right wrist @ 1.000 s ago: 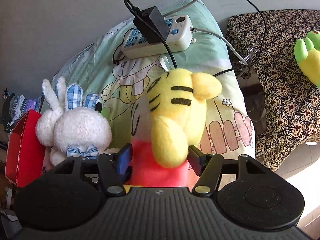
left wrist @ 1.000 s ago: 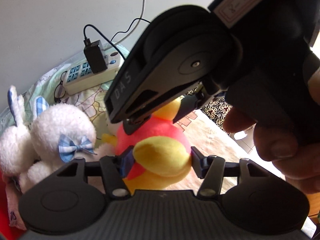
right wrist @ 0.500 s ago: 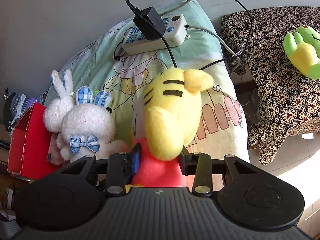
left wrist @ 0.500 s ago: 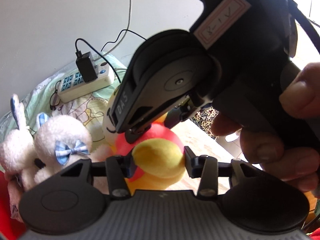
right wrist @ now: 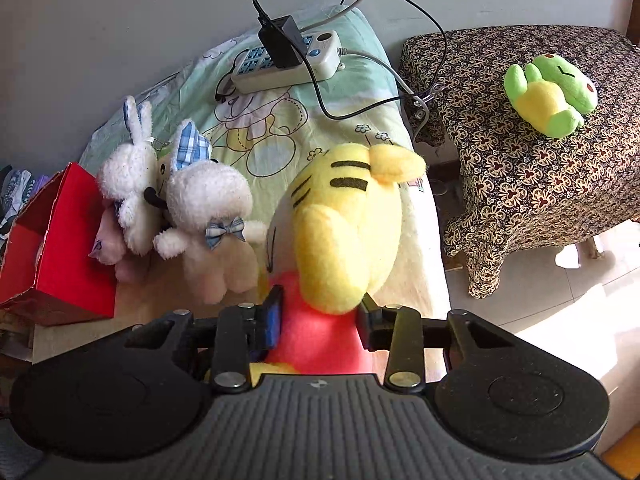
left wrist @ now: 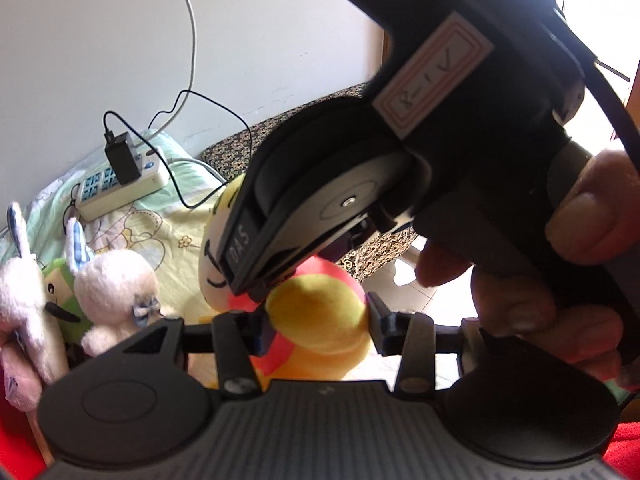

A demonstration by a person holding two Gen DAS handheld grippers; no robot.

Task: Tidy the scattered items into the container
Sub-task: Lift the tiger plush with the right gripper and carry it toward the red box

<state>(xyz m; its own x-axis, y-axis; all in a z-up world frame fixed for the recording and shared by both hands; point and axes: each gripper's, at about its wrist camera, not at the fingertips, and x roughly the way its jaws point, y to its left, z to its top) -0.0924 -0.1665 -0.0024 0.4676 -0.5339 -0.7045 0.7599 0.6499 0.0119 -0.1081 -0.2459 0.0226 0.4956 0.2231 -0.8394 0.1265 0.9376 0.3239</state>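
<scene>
Both grippers grip the same yellow tiger plush (right wrist: pixel 344 240). My right gripper (right wrist: pixel 320 320) has its jaws pinching the toy's red body, bottom centre of frame. My left gripper (left wrist: pixel 316 324) pinches a yellow limb, jaws pressed into it. Red container (right wrist: pixel 52 248) sits at left edge, white bunny plush (right wrist: pixel 204 208) leaning beside it. Green frog plush (right wrist: pixel 552 92) lies upper right on the patterned cloth (right wrist: pixel 520 184).

Plain grey wall (right wrist: pixel 120 20) at rear. Stool w/ brown floral cover (right wrist: pixel 540 152) at right. Sunlit pale tiled floor (right wrist: pixel 560 292) below.
</scene>
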